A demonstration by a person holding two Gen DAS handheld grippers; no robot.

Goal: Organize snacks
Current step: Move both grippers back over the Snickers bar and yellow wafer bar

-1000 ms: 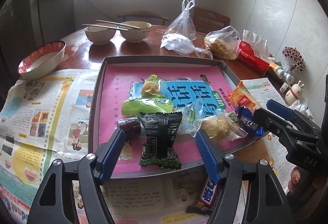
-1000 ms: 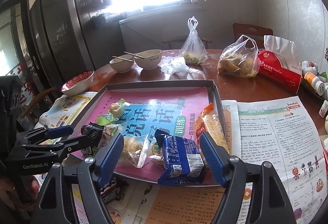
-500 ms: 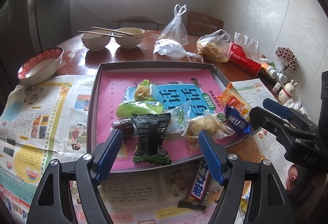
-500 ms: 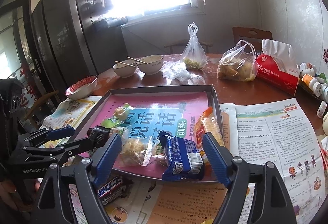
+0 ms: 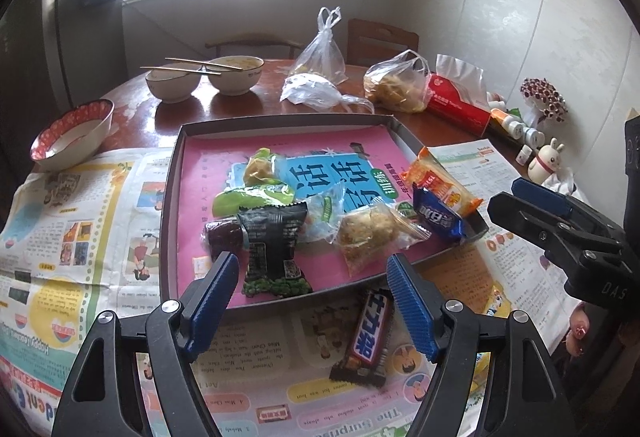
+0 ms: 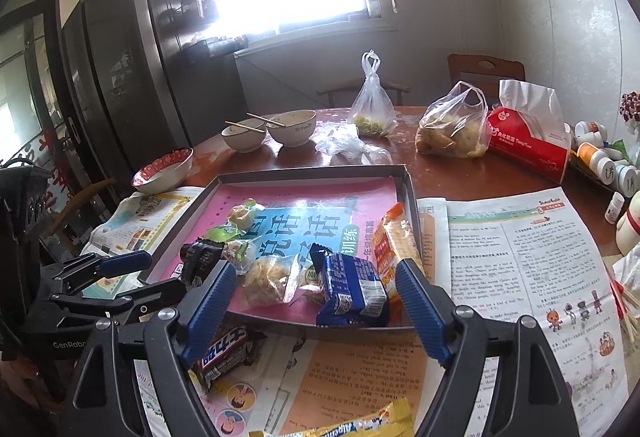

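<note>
Both grippers hang over the near rim of the tray (image 5: 170,205), jaws spread wide with nothing between the pads, so the step in hand looks like choosing the next loose snack on the newspaper (image 5: 80,217) and carrying it in. The left gripper (image 5: 312,301) is better placed for the chocolate bar (image 5: 368,337), which lies just outside the tray's near wall: I would come down across the bar's narrow width, pads on its long flat sides, and lift clear of the rim before setting it on bare pink liner. The right gripper (image 6: 316,309) frames the blue packet (image 6: 352,289), which leans on the rim at the tray's near right corner; nudging it fully inside would be the tidy move. A yellow packet (image 6: 360,427) lies outside too, nearest the right wrist camera. Counting left to right in the tray: one dark red sweet (image 5: 222,235), one black packet (image 5: 274,249), two green packets, one pale green clear-wrapped sweet, one clear-bagged pastry (image 5: 372,233), one blue packet, one orange packet (image 5: 440,185). Outside: two.
</note>
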